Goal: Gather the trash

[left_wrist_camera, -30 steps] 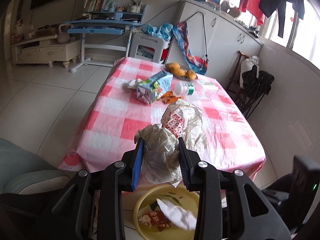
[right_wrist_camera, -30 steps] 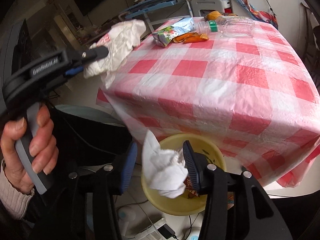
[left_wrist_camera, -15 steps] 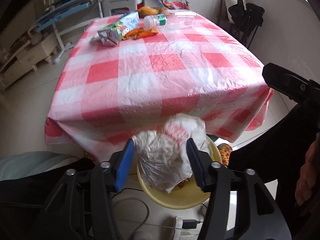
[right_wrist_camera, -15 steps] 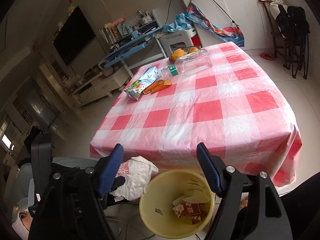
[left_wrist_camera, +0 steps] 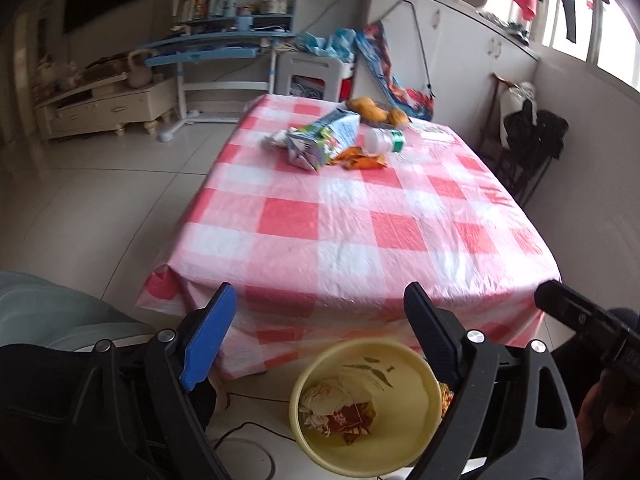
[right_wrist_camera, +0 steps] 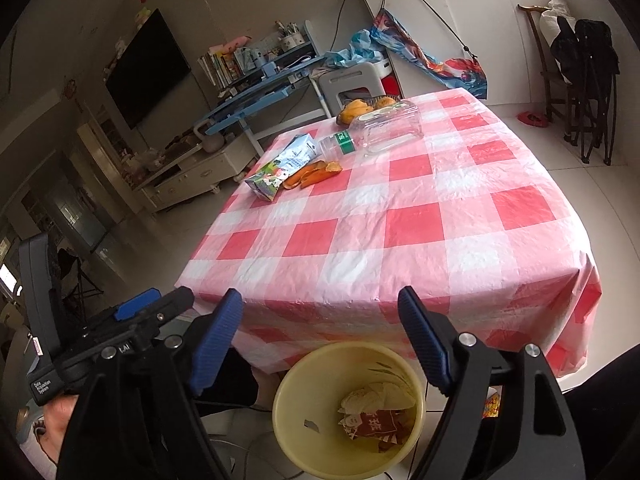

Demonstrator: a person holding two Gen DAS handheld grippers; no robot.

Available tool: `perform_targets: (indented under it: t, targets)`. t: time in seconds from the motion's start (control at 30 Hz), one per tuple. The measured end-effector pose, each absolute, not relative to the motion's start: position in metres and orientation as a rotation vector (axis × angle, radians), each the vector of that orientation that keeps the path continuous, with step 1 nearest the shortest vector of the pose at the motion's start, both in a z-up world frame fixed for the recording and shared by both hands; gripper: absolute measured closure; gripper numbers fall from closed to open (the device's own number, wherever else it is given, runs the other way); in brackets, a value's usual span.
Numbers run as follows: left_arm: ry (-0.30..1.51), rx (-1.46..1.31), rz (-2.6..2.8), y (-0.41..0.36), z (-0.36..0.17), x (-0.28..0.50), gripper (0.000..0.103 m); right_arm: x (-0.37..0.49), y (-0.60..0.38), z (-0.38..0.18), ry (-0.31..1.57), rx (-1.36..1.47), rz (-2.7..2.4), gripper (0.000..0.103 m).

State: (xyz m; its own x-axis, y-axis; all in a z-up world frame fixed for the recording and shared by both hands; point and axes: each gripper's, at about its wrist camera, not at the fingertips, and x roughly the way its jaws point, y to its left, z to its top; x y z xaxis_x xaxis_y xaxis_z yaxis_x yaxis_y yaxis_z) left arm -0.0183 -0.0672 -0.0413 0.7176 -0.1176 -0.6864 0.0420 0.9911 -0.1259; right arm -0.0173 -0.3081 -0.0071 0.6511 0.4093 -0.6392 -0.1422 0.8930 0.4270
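Left claw (left_wrist_camera: 320,328): jaws wide and opening, nothing between them, poised above the yellow bin (left_wrist_camera: 416,412) on the floor by the near edge of the counter (left_wrist_camera: 360,232). Right claw (right_wrist_camera: 320,332): likewise spread and opening, empty, over the same bin. Bin contents: crumpled white paper (right_wrist_camera: 376,398) resting on a red printed wrapper (right_wrist_camera: 374,424), with smaller scraps around them. Counter: covered in a red-and-white checked cloth, its near half bare. Trash lying at the far end: one juice carton (right_wrist_camera: 282,168) on its side; orange peels (right_wrist_camera: 314,172) just beside the carton; one plastic bottle (right_wrist_camera: 338,144) with green label, lying flat; one clear plastic box (right_wrist_camera: 388,126) next to the bottle; a small crumpled wad (left_wrist_camera: 276,138) touching the carton's far side. Behind these, at the far edge, a dish of yellow-orange fruit (left_wrist_camera: 372,110). In the right wrist view, the left claw's body and the hand (right_wrist_camera: 54,420) gripping it showed at lower left.
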Motion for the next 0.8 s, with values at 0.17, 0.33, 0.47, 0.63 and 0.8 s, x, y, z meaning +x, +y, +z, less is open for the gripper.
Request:
perform_targets:
  t: [0.17,0.33,0.47,0.63,0.8]
  targets:
    - [0.747,-0.127,-0.061,-0.0604,-0.0394,-0.0185,0.021,-0.0185,-0.3046,-0.0070,0.807,0.343,0.323,0.026]
    - [0.734,-0.130,-0.053,-0.0589,-0.0381,-0.0197,0.021,-0.0182,-0.3024,-0.0074,0.810,0.336,0.325,0.026]
    - [0.731,-0.130,-0.049,-0.0586,-0.0377,-0.0193,0.021,-0.0182,-0.3007,-0.0078,0.813,0.329,0.327,0.026]
    - [0.728,-0.128,-0.048,-0.0584,-0.0375,-0.0199,0.020,-0.0182,-0.2992,-0.0086,0.815,0.325,0.329,0.026]
    - [0.728,-0.129,-0.047,-0.0585,-0.0377,-0.0199,0.020,-0.0184,-0.2978,-0.0088,0.816,0.322,0.329,0.026]
